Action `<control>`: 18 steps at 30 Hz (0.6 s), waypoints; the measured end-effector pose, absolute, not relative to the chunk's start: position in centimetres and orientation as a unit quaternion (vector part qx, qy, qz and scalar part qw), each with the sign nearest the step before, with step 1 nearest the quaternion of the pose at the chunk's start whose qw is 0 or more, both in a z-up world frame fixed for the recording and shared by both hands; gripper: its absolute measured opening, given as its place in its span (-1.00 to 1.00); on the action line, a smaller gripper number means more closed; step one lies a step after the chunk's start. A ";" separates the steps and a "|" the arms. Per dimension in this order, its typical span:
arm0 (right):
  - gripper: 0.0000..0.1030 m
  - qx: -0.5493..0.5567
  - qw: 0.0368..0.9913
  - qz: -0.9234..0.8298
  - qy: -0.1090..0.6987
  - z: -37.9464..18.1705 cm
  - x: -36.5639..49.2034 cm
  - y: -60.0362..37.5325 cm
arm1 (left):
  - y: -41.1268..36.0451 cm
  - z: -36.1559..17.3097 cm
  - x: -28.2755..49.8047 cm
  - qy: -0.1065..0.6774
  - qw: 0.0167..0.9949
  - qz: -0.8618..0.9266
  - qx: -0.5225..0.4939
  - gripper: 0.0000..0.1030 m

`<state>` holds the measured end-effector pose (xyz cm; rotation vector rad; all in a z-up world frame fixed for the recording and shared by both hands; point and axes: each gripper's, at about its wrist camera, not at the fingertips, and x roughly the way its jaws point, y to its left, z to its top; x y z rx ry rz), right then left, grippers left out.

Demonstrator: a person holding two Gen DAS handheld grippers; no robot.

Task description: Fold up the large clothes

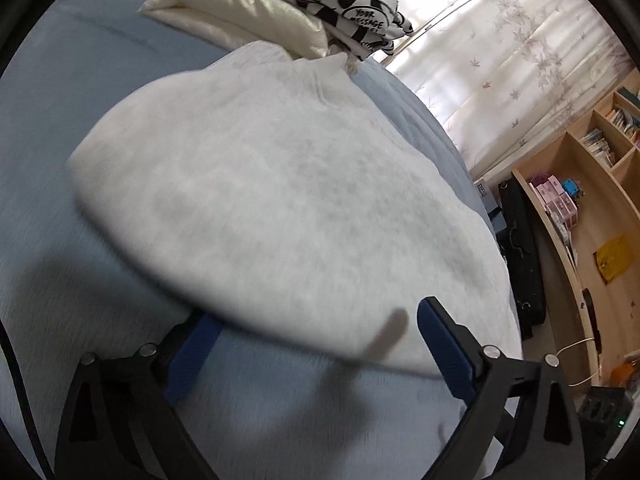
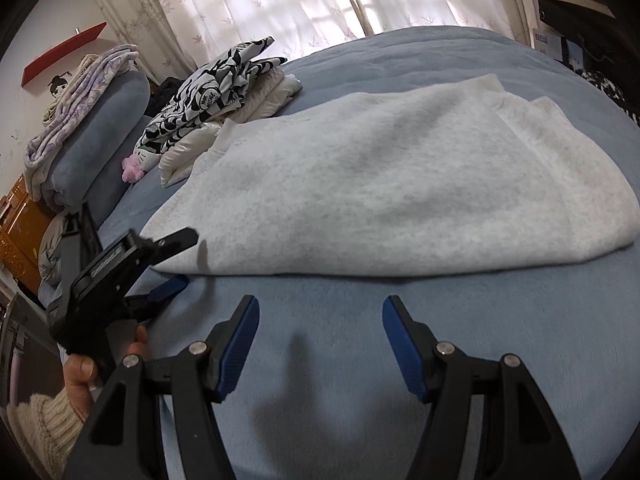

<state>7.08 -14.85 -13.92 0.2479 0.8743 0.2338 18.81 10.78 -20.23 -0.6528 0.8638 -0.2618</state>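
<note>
Where the grey sweater (image 2: pixel 384 184) lies folded on the bed (image 2: pixel 360 360), left gripper (image 1: pixel 316 328) agape astride its corner (unpinched), right gripper (image 2: pixel 318 320) apart, empty.

So the count: one grey sweatshirt (image 2: pixel 384 184) on one blue bed (image 2: pixel 360 340), two grippers, left (image 2: pixel 180 260) and right (image 2: pixel 318 344), two fingers (image 2: pixel 240 344) each, one black-and-white printed garment (image 2: pixel 208 96), one shiny cream garment (image 2: pixel 188 152), and one hand (image 2: pixel 86 372).
</note>
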 end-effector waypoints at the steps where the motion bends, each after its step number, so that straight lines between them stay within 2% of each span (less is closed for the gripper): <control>1: 0.24 0.118 0.892 0.114 0.421 -13.9 7.3 -14.7 | 10.8 -20.1 19.4 0.404 0.851 -0.124 -0.311 0.86; 7: 0.24 0.115 0.892 0.121 0.420 -14.0 8.5 -14.1 | 11.5 -20.1 23.5 0.372 0.850 -0.112 -0.355 0.86; 12: 0.24 0.110 0.894 0.124 0.416 -13.6 8.9 -13.8 | 11.1 -19.8 25.8 0.354 0.861 -0.107 -0.348 0.65; 14: 0.19 0.103 0.897 0.123 0.412 -13.2 9.1 -13.6 | 11.4 -20.1 25.9 0.351 0.865 -0.101 -0.344 0.29; 15: -0.03 0.097 0.901 0.121 0.404 -12.7 9.3 -13.5 | 11.6 -20.7 25.8 0.346 0.864 -0.107 -0.350 0.22; 16: -0.31 0.092 0.905 0.121 0.397 -12.0 9.6 -13.4 | 12.0 -20.9 25.2 0.343 0.863 -0.108 -0.355 -0.03; 17: -0.45 0.088 0.910 0.119 0.388 -11.1 10.2 -13.4 | 12.4 -21.3 24.6 0.341 0.861 -0.103 -0.363 -0.35; 18: -0.61 0.083 0.914 0.111 0.382 -10.4 10.8 -13.4 | 13.0 -21.7 24.4 0.341 0.857 -0.100 -0.374 -0.46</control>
